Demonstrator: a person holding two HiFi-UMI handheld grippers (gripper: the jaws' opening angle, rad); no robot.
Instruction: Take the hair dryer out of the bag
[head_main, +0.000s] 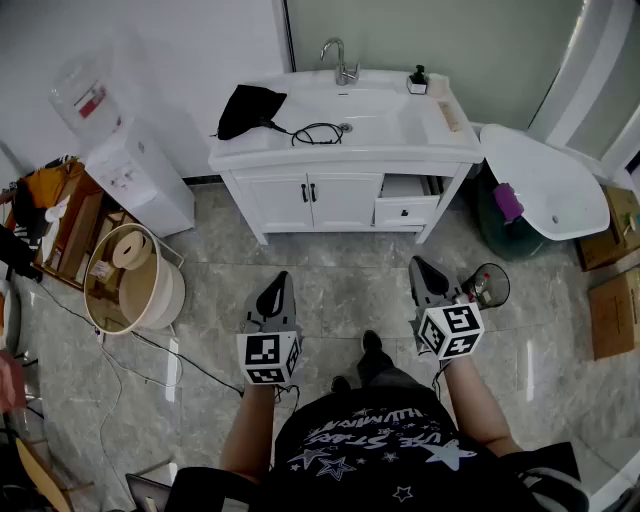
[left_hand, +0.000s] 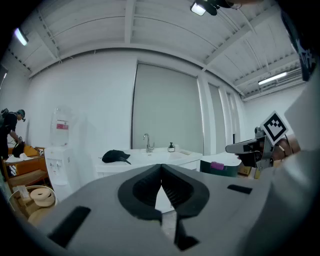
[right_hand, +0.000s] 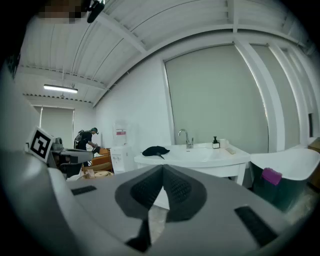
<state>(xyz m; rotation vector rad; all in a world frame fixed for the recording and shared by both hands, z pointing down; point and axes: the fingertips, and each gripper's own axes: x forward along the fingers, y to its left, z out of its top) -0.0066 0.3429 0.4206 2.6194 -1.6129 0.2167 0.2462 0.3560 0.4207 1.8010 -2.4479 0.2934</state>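
– Standing back on the tiled floor (head_main: 345, 300), how do the person's two claws look?
– Both are clenched on nothing. The left gripper (head_main: 279, 281) and the right gripper (head_main: 419, 265) have their jaws pressed together, side by side and well apart from the vanity (head_main: 290, 198).
– Where is the bag?
– The black bag (head_main: 250, 106) lies on the vanity's left end beside the basin (head_main: 365, 108), with a black cord (head_main: 318, 132) curling out of it. The hair dryer itself can't be made out.

White print on black shirt (head_main: 380, 437), unreadable; red label (head_main: 92, 100) on water bottle (head_main: 78, 75), too small to read
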